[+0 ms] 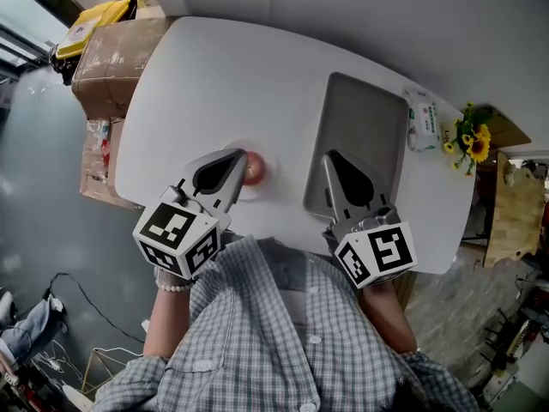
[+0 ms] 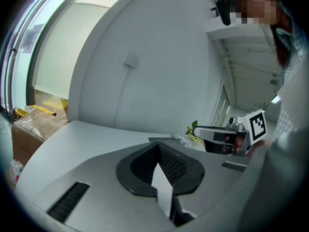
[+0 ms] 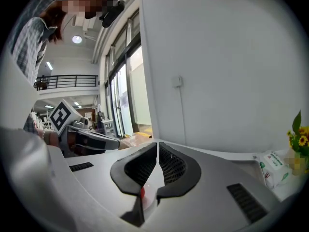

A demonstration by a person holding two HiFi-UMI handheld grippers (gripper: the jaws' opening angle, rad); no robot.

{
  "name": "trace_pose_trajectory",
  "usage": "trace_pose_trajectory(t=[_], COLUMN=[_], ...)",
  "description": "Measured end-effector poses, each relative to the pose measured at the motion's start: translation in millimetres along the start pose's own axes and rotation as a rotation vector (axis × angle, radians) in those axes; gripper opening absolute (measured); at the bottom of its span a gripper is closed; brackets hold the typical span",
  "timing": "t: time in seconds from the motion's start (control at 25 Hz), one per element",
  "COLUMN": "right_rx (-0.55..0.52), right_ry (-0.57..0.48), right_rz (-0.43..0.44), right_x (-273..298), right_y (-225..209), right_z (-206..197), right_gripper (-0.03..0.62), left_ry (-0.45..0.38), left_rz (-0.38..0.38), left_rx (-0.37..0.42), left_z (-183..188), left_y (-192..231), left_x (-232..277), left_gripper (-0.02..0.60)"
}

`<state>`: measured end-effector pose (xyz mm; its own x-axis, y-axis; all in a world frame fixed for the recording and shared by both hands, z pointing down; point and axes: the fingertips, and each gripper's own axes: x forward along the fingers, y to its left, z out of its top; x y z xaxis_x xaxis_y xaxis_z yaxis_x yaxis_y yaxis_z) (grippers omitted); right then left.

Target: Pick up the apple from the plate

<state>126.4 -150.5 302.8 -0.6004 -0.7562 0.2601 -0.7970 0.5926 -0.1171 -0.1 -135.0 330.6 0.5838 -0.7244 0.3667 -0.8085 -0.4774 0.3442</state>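
the apple [image 1: 256, 169] sits on the plate [image 1: 262, 192] near the table [image 1: 214, 84] edge closest to the person, and the left claw [image 1: 239, 159] hovers just beside it, partly covering it in the head view. its jaws are pressed together at the tips with nothing between them. that is the main hazard: if the claw goes forward without parting first, the closed tips would likely shove the round fruit, which could roll off the plate or drag the plate toward the edge. even once parted, a grip taken off-centre on the smooth curved skin may let the apple squirt out sideways. coming down too low could catch the plate rim and tip it. the right claw [image 1: 331, 160] is also clenched and empty, over the grey tray [image 1: 364, 114], well apart from the apple and unlikely to interfere.
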Motion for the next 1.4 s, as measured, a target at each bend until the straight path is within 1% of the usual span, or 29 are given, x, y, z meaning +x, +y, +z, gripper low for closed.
trace_pose_trajectory(t=[0.2,0.44,0.64,1.0,1.4], right_rx=[-0.024,-0.083,-0.093,-0.107,-0.111], right_ry=[-0.039,-0.052,-0.052,-0.054,-0.038], right_rz=[0.0,0.007,0.009,0.012,0.004], right_x=[-4.7,-9.6,-10.9,-14.5,-18.8], right_y=[-1.1,0.6,-2.2,-2.7,-2.7], right_z=[12.7,21.9,21.6,23.3,18.4], right_gripper=[0.031,0.031,0.031,0.031,0.031], left_ry=[-0.009,-0.031,-0.046,-0.049,-0.048], left_rz=[0.017,0.008,-0.005,-0.037,-0.043], left_rx=[0.031,0.035,0.026,0.043,0.041], left_z=[8.6,18.1,22.1,23.8,22.8], left_y=[-5.1,-14.2,-19.1,-30.0,-31.2], left_x=[0.5,2.3,6.3,14.2,15.2], left_gripper=[0.009,0.009,0.009,0.009,0.009])
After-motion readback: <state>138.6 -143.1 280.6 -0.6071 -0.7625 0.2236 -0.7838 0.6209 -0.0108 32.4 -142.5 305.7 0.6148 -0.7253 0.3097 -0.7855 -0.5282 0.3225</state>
